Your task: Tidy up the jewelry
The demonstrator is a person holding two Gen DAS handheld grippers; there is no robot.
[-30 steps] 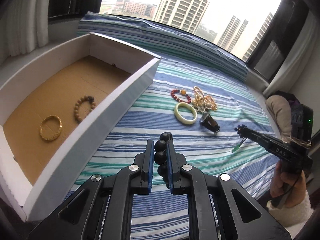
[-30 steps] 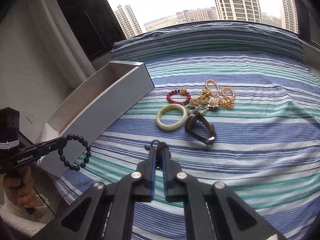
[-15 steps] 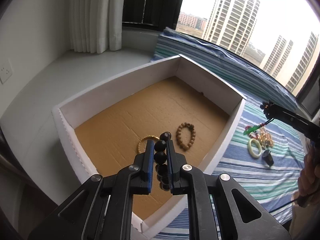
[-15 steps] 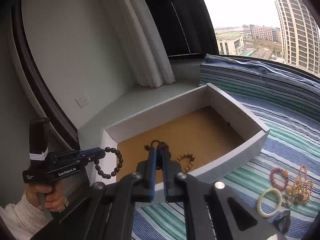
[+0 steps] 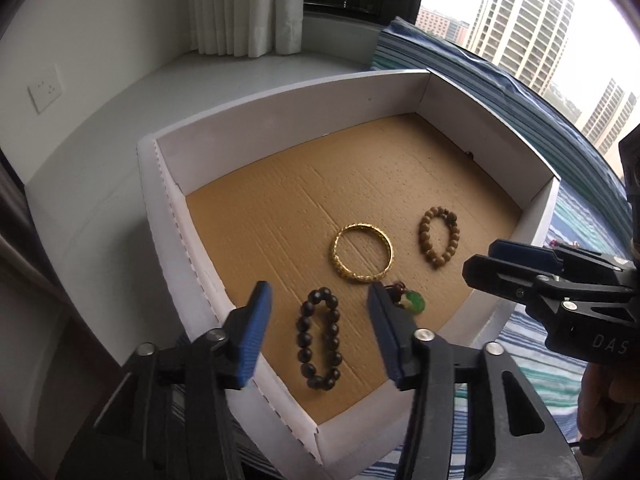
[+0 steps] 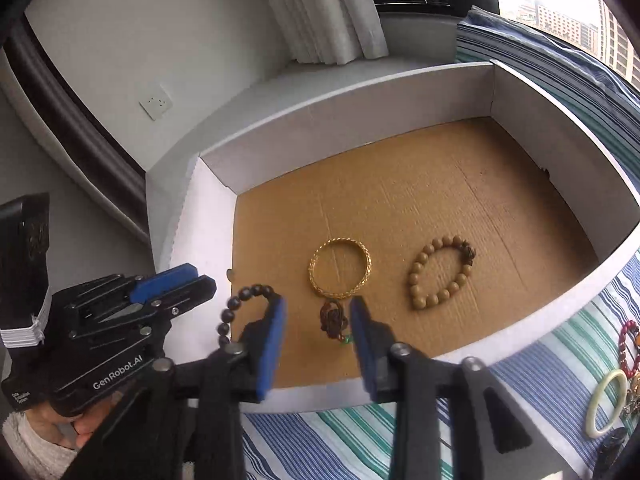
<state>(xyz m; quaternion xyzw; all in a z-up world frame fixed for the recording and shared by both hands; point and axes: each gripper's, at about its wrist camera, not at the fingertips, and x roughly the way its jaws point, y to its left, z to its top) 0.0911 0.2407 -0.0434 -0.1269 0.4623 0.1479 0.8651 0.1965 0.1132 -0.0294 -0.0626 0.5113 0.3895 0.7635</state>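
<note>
Striped bedding beside a high-rise window carries the white box (image 5: 536, 216), whose cardboard floor fills the left wrist view. Four pieces lie inside: gold bangle (image 5: 362, 257), tan bead bracelet (image 5: 439, 237), dark bead bracelet (image 5: 319, 338) and a green pendant (image 5: 416, 302). The left gripper (image 5: 316, 330) points steeply down over the near corner; its jaws have just been opening and stand wide, the dark beads lying free on the floor between them. The right gripper (image 5: 482, 264) reaches in from the right.

Right wrist view: the right gripper (image 6: 318, 332) has likewise just opened, the pendant (image 6: 333, 318) loose below. On the bedding outside, a pale bangle (image 6: 604, 404), red bead bracelet (image 6: 627, 346) and further pieces remain unsorted, so roughly half the job appears done.
</note>
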